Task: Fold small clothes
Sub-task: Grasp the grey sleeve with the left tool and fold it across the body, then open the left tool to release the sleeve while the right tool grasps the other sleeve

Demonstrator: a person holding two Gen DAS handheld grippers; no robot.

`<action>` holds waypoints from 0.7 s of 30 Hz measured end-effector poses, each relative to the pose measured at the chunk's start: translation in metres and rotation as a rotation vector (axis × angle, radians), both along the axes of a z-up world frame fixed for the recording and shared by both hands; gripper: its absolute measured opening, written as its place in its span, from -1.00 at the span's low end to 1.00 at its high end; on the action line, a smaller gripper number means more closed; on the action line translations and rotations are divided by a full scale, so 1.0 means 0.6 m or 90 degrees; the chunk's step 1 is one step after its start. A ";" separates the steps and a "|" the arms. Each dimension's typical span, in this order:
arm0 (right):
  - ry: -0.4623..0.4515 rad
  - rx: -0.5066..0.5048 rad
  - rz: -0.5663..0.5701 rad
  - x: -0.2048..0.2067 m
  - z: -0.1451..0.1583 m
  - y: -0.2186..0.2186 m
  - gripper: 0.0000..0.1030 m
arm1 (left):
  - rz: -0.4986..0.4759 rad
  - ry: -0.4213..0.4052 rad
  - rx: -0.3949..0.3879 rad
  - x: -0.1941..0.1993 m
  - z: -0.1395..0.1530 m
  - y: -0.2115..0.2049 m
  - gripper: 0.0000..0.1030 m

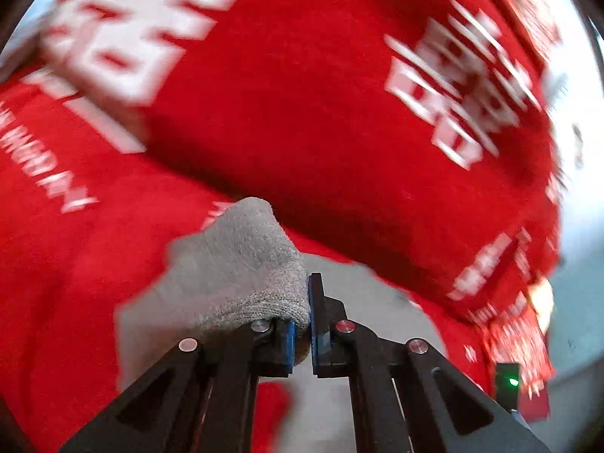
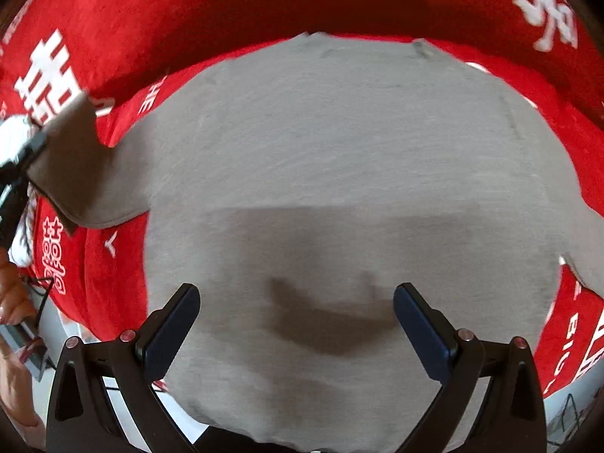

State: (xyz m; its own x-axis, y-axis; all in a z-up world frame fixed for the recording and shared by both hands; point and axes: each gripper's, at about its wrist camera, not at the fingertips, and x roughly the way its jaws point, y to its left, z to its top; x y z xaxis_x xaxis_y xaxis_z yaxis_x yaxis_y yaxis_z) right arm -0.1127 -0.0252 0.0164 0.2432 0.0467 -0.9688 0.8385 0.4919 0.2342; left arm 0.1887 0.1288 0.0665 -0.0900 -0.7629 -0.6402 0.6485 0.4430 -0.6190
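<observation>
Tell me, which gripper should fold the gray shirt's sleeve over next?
Probably the left gripper: it is already shut on the gray shirt at a sleeve. The right gripper hangs open above the shirt's body, holding nothing.

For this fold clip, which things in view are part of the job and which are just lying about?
Part of the job:
- grey garment, spread flat
- left gripper, shut on the garment's sleeve
- right gripper, open above the garment

Just lying about:
- red cloth with white lettering, under the garment
- small device with a green light, at the cloth's edge
</observation>
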 end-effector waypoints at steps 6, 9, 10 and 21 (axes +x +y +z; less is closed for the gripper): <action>-0.009 -0.014 -0.087 -0.098 0.001 -0.065 0.99 | -0.189 0.000 0.021 -0.201 -0.019 -0.180 -0.87; 0.003 0.001 -0.123 -0.143 -0.020 -0.087 0.99 | -0.263 -0.034 0.093 -0.295 -0.070 -0.244 -0.87; 0.006 0.006 -0.132 -0.154 -0.027 -0.092 0.99 | -0.284 -0.054 0.134 -0.325 -0.093 -0.262 -0.87; 0.006 -0.045 -0.071 -0.118 -0.021 -0.106 0.99 | -0.237 -0.178 0.262 -0.309 -0.067 -0.189 0.52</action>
